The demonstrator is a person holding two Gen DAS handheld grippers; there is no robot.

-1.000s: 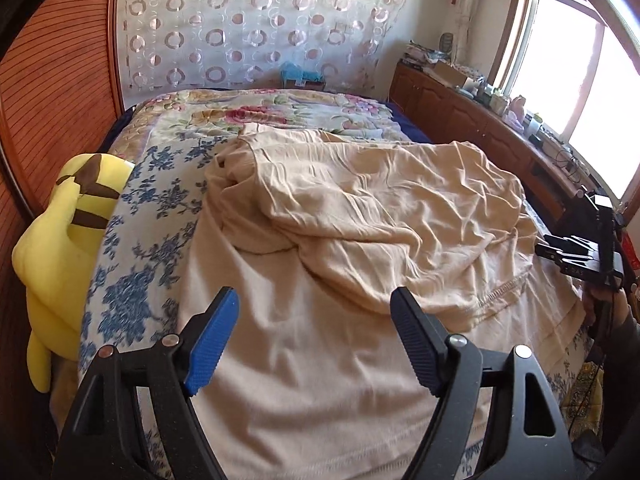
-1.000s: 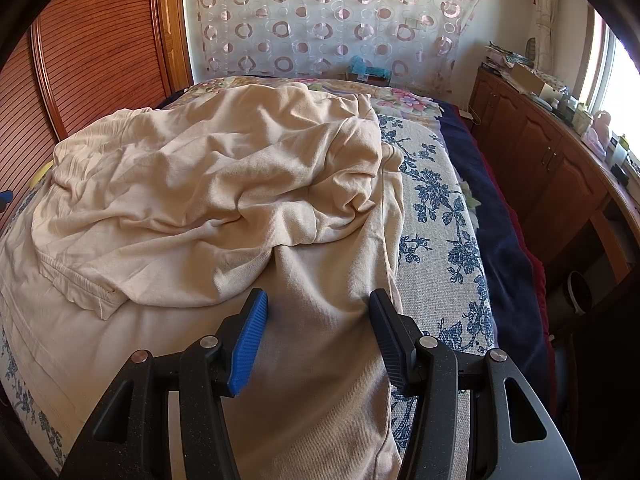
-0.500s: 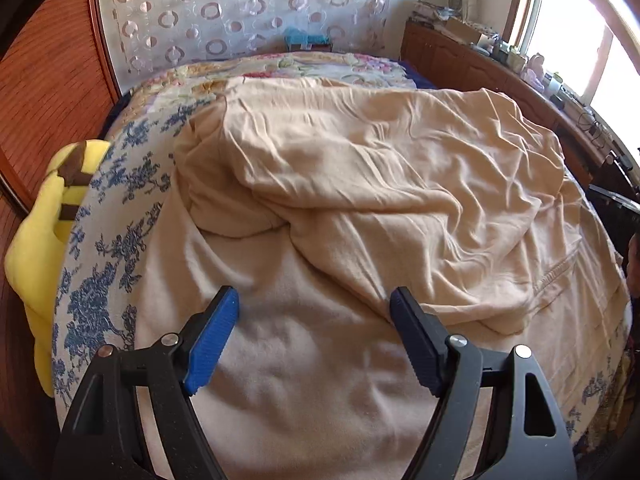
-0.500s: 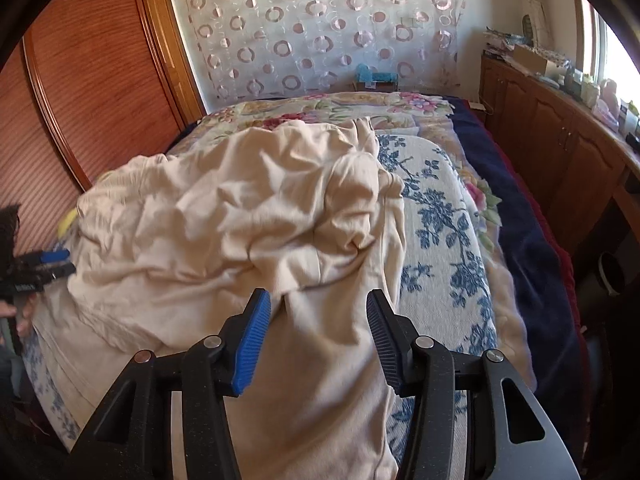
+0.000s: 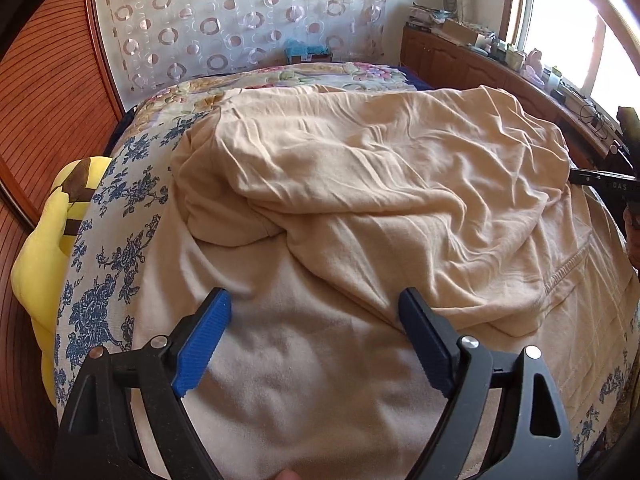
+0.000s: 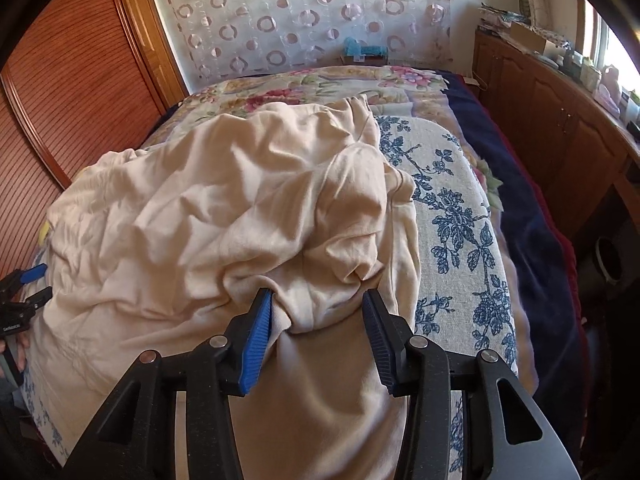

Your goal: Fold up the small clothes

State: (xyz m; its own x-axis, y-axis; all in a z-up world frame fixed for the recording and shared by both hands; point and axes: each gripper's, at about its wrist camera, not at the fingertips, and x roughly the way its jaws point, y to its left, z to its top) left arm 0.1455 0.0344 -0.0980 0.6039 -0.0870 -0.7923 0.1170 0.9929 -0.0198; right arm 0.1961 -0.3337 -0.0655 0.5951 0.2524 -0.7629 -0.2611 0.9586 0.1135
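A beige garment (image 5: 380, 184) lies crumpled and partly doubled over on the bed; it also shows in the right wrist view (image 6: 224, 216). My left gripper (image 5: 316, 320) is open, low over the flat near part of the cloth, holding nothing. My right gripper (image 6: 316, 312) is open, its jaws on either side of a bunched fold (image 6: 308, 304) of the garment at its right side. The right gripper shows at the right edge of the left wrist view (image 5: 612, 188); the left gripper shows at the left edge of the right wrist view (image 6: 24, 292).
The bed has a blue-flowered white cover (image 6: 452, 216) and a floral quilt (image 5: 320, 76) at the far end. A yellow plush toy (image 5: 48, 240) lies at the bed's left edge by a wooden wardrobe (image 5: 44, 92). A wooden cabinet (image 6: 560, 120) runs along the right.
Both grippers moved forward and lower toward the garment. The right gripper's jaws now sit around a bunched fold; both stayed open.
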